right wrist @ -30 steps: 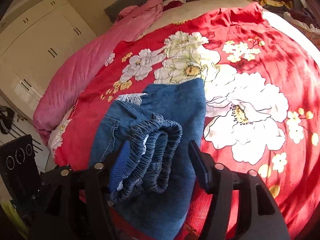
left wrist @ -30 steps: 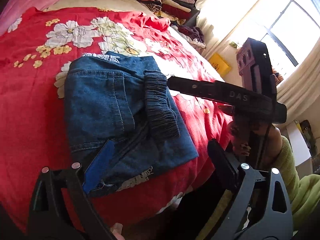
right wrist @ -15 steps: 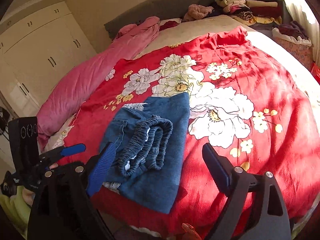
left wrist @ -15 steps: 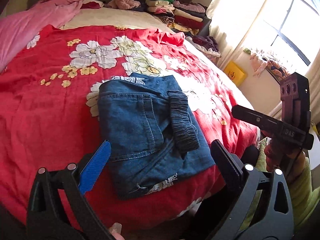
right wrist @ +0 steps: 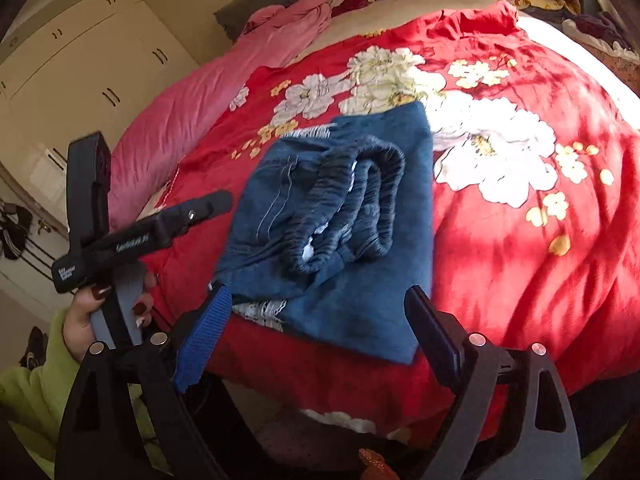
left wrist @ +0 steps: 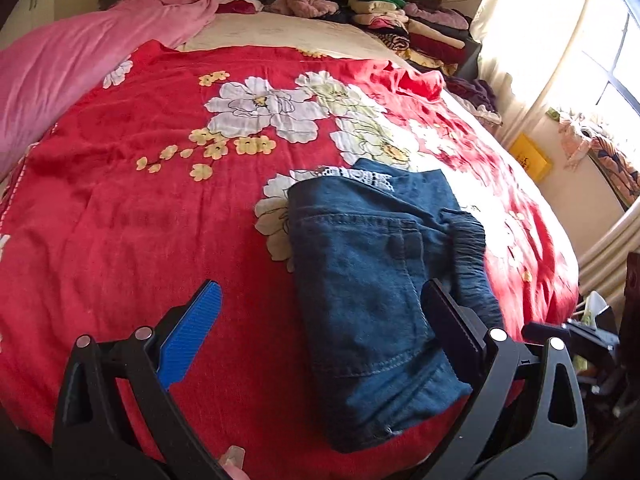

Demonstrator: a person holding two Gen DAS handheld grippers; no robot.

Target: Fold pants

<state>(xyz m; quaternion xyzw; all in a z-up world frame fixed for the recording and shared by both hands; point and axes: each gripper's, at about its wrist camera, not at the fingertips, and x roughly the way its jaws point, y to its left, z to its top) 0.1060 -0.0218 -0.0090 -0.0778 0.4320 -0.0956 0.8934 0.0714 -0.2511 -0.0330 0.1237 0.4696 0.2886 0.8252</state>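
Note:
The blue denim pants [left wrist: 368,280] lie folded in a compact stack near the front edge of the red floral bedspread [left wrist: 140,208]; the elastic waistband [right wrist: 352,208] sits folded on top. My left gripper [left wrist: 320,320] is open and empty, its right finger over the stack's near right side. My right gripper [right wrist: 316,328] is open and empty, just in front of the stack at the bed's edge. The left gripper also shows in the right wrist view [right wrist: 208,208], held in a hand left of the pants.
A pink blanket [left wrist: 80,52] lies along the far left of the bed. Piles of folded clothes [left wrist: 408,28] sit at the head. A window with curtains [left wrist: 560,40] is on the right. White cupboards [right wrist: 80,68] stand to the left.
Both grippers let go of the pants and drew back from the stack. The left gripper has swung left, so the pants now sit to its right. The right gripper has come closer again.

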